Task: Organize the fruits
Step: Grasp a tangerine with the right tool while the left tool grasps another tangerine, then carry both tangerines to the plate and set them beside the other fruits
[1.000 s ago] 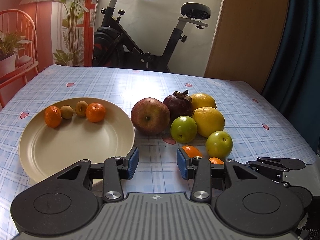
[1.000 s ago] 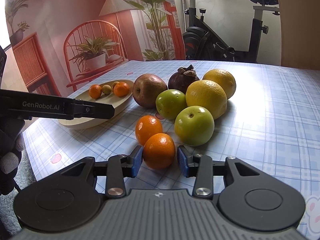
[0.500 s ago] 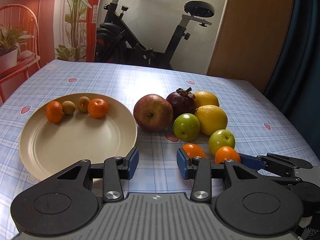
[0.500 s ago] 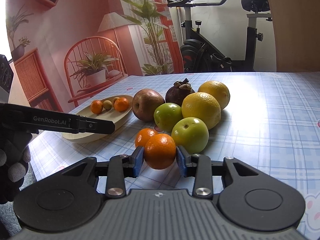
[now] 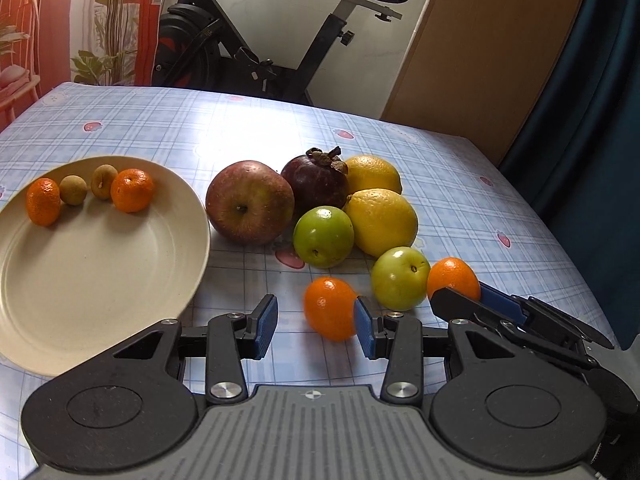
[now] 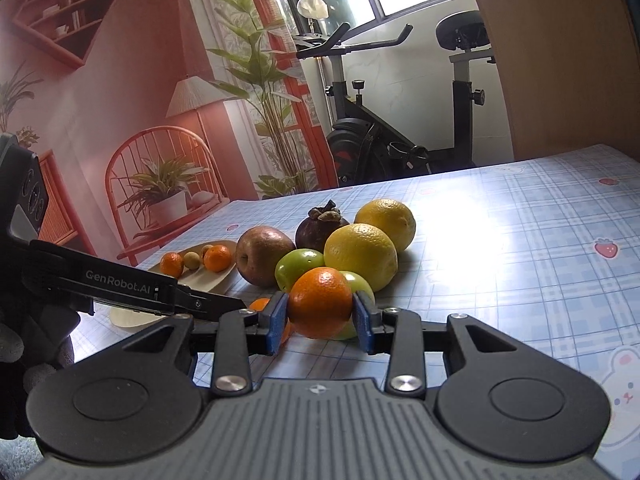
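Between the right gripper (image 6: 320,316) jaws, mandarin (image 6: 320,303) clamped, left gripper (image 5: 316,326) jaws parted, empty

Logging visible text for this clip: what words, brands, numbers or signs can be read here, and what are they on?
"GenRobot.AI": white lettering on the side of the left claw, seen from the right wrist view.
Books on the wall shelf: too small to read.
The tablecloth carries only strawberry and bunny pictures, no words.
Nothing else is readable.

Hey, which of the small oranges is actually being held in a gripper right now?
The small orange pinched in the right gripper, lifted off the cloth. Another lies loose by the left gripper's open fingers; two sit on the plate.
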A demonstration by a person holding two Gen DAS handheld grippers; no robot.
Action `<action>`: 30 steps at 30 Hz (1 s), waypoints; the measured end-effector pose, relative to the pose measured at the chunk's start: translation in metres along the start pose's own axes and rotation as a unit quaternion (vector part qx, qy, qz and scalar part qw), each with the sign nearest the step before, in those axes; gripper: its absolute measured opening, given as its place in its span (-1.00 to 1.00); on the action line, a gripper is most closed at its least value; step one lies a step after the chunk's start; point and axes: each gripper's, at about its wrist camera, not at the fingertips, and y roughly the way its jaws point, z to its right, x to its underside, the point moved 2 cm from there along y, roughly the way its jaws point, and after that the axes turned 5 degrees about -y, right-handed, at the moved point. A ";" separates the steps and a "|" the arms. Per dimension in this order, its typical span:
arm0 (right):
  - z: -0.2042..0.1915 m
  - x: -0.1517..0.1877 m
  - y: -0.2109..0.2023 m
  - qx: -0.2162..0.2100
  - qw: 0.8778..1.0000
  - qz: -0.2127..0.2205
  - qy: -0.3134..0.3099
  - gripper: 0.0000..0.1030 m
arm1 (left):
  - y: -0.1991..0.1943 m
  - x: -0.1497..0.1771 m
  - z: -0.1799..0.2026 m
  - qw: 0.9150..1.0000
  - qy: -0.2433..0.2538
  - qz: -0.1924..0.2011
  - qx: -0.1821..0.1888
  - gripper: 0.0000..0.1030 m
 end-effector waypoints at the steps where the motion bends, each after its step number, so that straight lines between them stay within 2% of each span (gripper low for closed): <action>1: 0.002 0.000 -0.001 0.002 1.000 0.002 0.005 -0.26 | 0.002 -0.001 0.003 1.000 0.003 -0.001 0.002 -0.14; 15: 0.011 -0.003 -0.004 0.001 1.000 0.004 0.027 -0.26 | 0.031 0.000 0.012 1.000 -0.001 -0.024 -0.006 -0.14; 30: 0.011 -0.005 0.001 -0.003 1.000 -0.004 0.024 -0.26 | 0.035 0.002 0.010 1.000 -0.005 -0.024 0.001 -0.18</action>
